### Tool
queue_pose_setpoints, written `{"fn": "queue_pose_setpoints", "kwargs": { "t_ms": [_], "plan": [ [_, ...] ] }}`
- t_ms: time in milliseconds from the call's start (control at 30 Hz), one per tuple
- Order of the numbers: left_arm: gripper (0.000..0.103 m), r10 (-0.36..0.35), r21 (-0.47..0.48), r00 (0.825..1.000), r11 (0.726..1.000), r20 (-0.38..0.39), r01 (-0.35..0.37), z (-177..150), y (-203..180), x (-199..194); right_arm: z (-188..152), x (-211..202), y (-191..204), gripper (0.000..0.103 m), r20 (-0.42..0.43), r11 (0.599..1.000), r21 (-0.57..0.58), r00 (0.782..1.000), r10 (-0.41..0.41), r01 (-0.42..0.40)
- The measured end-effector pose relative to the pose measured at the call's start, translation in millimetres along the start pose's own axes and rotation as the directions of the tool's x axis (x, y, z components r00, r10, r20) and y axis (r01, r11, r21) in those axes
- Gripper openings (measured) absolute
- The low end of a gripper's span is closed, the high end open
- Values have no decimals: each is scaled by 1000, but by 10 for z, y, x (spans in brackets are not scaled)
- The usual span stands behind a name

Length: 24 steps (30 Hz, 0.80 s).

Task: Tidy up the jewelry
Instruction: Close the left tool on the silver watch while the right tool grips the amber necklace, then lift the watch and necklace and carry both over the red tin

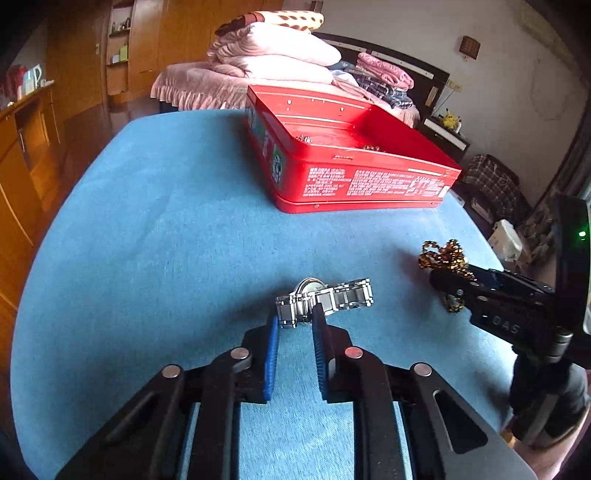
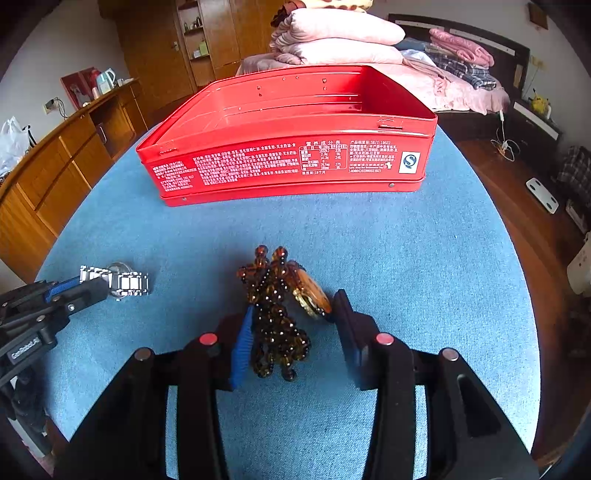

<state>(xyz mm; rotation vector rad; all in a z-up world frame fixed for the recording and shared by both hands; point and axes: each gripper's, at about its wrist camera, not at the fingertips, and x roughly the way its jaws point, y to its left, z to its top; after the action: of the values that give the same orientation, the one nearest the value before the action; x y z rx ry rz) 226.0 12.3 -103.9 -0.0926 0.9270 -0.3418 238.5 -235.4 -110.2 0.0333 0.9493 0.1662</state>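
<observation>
A silver metal watch lies on the blue tablecloth. My left gripper is open, its fingertips either side of the watch band's near end. It also shows in the right wrist view beside the watch. A pile of amber beads with a gold pendant lies between the open fingers of my right gripper. In the left wrist view the beads show at the right gripper's tip. An open red tin box stands beyond, with some jewelry inside.
The round table's edge curves close on the right. A wooden sideboard stands at the left. A bed with stacked pink quilts lies behind the table. Bags and boxes sit on the floor at the right.
</observation>
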Motion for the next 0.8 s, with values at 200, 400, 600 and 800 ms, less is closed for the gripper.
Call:
{"fn": "queue_pose_setpoints", "kwargs": {
  "t_ms": [200,400,600,800],
  "plan": [
    [20,17,-11,1000,1000,-22,-18,8,32,97,10,7,25,45,-3,1000,-3,1000,-5,5],
    [59,29,-11,999,1000,-15,-29,28,-8,155,32,14,37,55,1,1000,1,1000,11,-11],
    [37,12,-10,1000,1000,-3,-12,50,-6,191,57,48,40,55,8,1000,-10,1000,-3,3],
    [23,-11,-37,1000,999,28,12,50,10,155,71,87,62,53,18,999,-21,1000,-24,24]
  ]
}}
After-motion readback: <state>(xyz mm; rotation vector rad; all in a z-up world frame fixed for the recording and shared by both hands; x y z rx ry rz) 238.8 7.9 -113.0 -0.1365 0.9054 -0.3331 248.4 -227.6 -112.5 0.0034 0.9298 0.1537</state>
